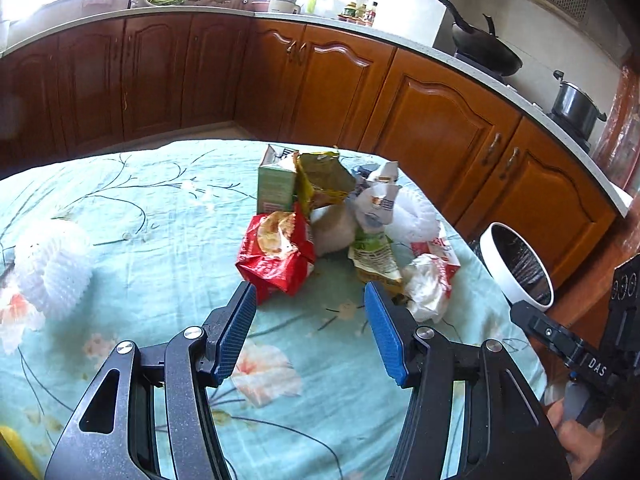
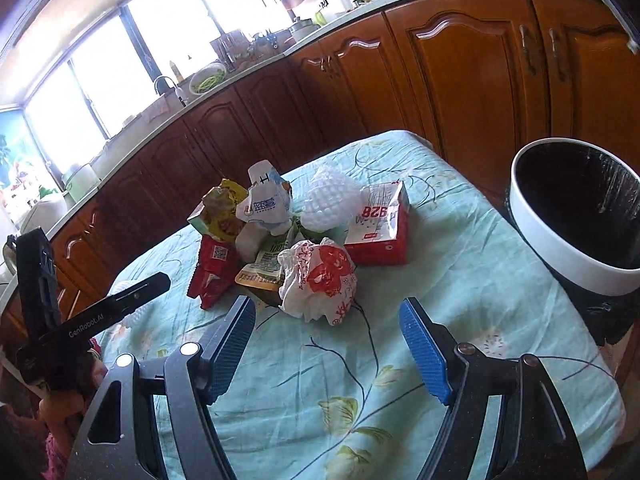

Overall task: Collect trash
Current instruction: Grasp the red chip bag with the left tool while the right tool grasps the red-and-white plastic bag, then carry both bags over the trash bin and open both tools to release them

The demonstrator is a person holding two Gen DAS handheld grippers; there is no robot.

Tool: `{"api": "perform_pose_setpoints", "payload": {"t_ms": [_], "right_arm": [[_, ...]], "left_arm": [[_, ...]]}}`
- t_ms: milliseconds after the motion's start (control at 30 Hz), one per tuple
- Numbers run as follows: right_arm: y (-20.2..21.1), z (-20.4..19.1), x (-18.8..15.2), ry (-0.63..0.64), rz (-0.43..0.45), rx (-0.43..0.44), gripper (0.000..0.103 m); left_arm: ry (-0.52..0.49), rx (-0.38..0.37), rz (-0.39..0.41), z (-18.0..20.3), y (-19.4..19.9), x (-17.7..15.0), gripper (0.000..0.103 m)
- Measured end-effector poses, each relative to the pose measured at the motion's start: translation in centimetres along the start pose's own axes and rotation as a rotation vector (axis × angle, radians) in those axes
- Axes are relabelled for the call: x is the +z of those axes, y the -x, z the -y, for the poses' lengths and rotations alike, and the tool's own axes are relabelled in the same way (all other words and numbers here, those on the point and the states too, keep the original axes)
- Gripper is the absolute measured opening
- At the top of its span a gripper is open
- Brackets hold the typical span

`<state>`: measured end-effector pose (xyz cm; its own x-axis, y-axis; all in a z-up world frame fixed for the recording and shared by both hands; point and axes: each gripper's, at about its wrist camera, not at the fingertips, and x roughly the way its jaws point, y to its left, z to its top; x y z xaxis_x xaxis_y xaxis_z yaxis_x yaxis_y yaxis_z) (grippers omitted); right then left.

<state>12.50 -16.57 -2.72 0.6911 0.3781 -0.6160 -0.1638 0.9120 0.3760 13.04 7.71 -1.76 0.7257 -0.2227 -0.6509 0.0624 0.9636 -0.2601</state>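
Observation:
A pile of trash lies on the table with the pale green flowered cloth (image 1: 160, 216): a red snack bag (image 1: 276, 256), a green carton (image 1: 276, 184), a yellow wrapper (image 1: 324, 178), a crumpled white and red wrapper (image 2: 320, 280), a red and white box (image 2: 380, 224) and white foam netting (image 2: 330, 200). My left gripper (image 1: 310, 294) is open and empty, just short of the red snack bag. My right gripper (image 2: 326, 310) is open and empty, just in front of the crumpled wrapper. A white bin with a black liner (image 2: 576, 208) stands at the table's right edge.
Another piece of white foam netting (image 1: 56, 268) lies alone on the left of the table. Brown kitchen cabinets (image 1: 320, 80) run behind the table, with a wok (image 1: 484, 50) and a pot (image 1: 576, 106) on the counter. The bin also shows in the left wrist view (image 1: 516, 264).

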Motion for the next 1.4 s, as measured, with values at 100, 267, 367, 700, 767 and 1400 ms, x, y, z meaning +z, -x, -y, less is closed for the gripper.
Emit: {"api": "perform_pose_setpoints", "payload": {"t_ms": [100,267,367,700,767,1400], "right_arm": [[-1.7,-0.2,0.3,-0.021,-0.025,-0.008,0.076],[-3.7,-0.6,1.1,-0.044,-0.046,-0.028,0.076],[-4.8,-0.5,1.5,-0.05,-0.062,-0.031,0.075],[-4.7,-0.1,0.4,0.011,-0.096,0.015,0.035],[-3.4,0.1,0.4,0.022,-0.085,0.028,0.035],[6.0,7.0,0.9,-0.061,0.071,-0.006,0.035]], "left_arm": [[-0.014,0.004,-0.019,-0.9,-1.4,1.0,0.057],[-0.068,-0.014,-0.056,-1.1,-3.9,2.2,0.057],[-0.098,-0.018,-0.089,-1.0,-5.4,2.7,0.056],[-0.126,-0.033,-0.124,-0.3,-6.6,2.2,0.013],[-0.092,-0.048,-0.109,-0.6,-5.7,2.1,0.012],[-0.096,-0.152,-0.027,6.2,1.3,0.3,0.009]]}}
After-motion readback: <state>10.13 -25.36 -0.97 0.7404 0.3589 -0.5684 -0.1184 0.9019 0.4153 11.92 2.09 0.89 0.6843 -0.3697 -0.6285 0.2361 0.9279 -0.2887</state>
